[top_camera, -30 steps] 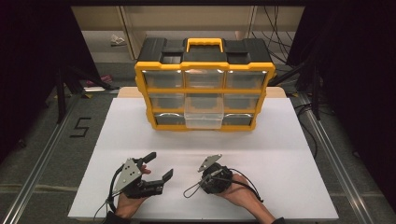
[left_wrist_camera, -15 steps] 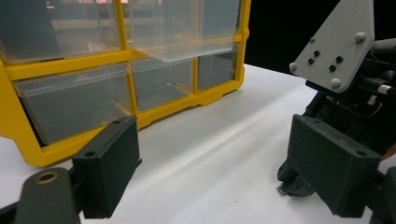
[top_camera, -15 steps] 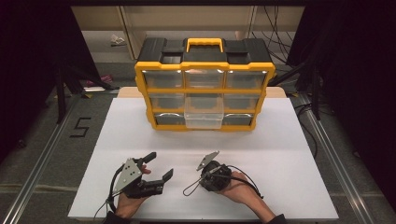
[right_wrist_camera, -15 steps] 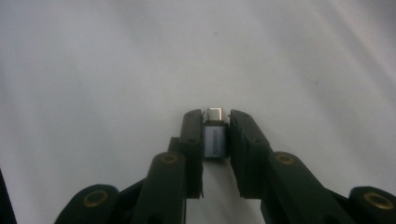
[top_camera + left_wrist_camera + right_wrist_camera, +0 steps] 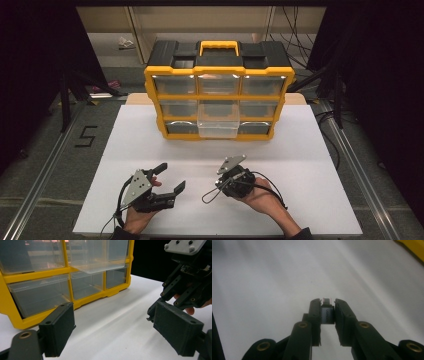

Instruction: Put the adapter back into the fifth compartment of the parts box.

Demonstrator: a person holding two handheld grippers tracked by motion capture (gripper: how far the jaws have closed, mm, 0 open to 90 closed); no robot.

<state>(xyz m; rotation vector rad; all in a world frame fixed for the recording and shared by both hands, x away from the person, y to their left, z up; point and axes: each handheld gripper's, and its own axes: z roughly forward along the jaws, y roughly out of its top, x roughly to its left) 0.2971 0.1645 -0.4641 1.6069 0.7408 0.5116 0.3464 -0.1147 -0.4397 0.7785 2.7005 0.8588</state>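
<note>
My right gripper (image 5: 327, 305) is shut on a small grey USB adapter (image 5: 327, 314), whose metal plug pokes out past the pads. It hangs just above the white tabletop (image 5: 310, 150), at the front centre-right in the high view (image 5: 231, 183). My left gripper (image 5: 171, 176) rests at the front left with its jaws wide open and nothing between them (image 5: 117, 332). The left gripper view also shows the right gripper (image 5: 160, 312) close by at its right.
A yellow and black drawer organizer (image 5: 220, 95) with clear drawers stands at the back of the table. Its lower middle drawer (image 5: 217, 124) is pulled out toward me. A strip of white table lies between the grippers and the organizer.
My right hand has lifted a little off the table with its gripper. The left gripper has not moved.
</note>
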